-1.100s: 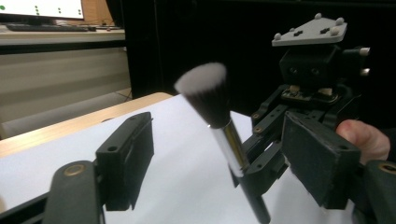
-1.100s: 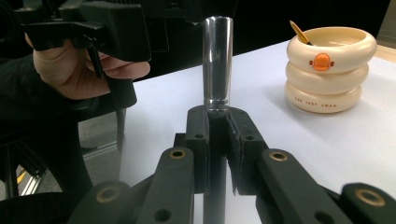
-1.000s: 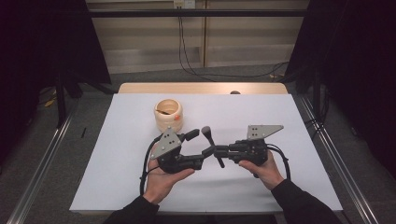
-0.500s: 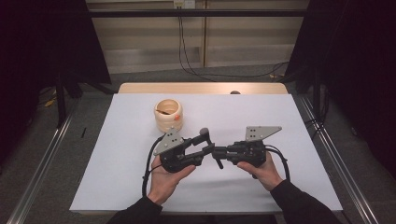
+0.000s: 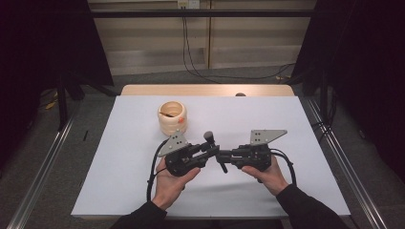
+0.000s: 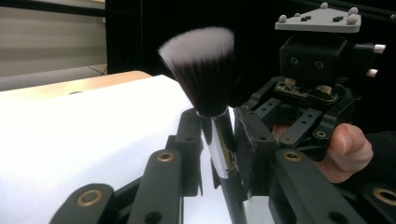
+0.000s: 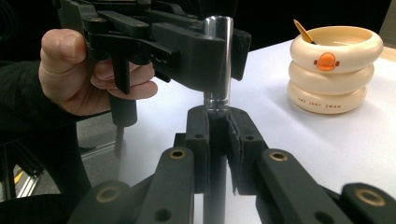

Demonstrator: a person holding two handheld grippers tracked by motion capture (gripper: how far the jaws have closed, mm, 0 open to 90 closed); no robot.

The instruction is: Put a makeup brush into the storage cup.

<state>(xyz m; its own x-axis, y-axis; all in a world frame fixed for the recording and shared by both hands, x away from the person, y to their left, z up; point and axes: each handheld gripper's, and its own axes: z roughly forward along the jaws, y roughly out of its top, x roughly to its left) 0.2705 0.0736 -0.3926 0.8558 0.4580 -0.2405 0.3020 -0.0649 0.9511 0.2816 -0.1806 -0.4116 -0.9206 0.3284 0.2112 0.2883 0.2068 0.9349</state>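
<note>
Handover is the step in hand, judging by both claws now meeting on the black-bristled makeup brush with the chrome ferrule and black handle (image 5: 214, 149). A second ago the left claw (image 5: 210, 151) stood just short of the brush, which the right claw (image 5: 223, 155) alone carried; half a second ago it had closed the gap. Now the left claw's jaws press on the chrome ferrule just under the bristles (image 6: 204, 70), as the left gripper view shows, while the right claw (image 7: 217, 140) pinches the black handle lower down, below the chrome band (image 7: 218, 60).

Relative to the cream ring-stacked cup with the orange duck mark (image 5: 172, 117), the brush is held in the air nearer the person and a little to the right, well apart from it, bristles pointing up and away. The cup stands where it did in both earlier frames, a yellow stick (image 7: 303, 31) leaning inside it.

With both claws gripping at once, the brush looks ready to pass to the left; the right claw would need to let go first. The white table (image 5: 296, 124) is otherwise unchanged.
</note>
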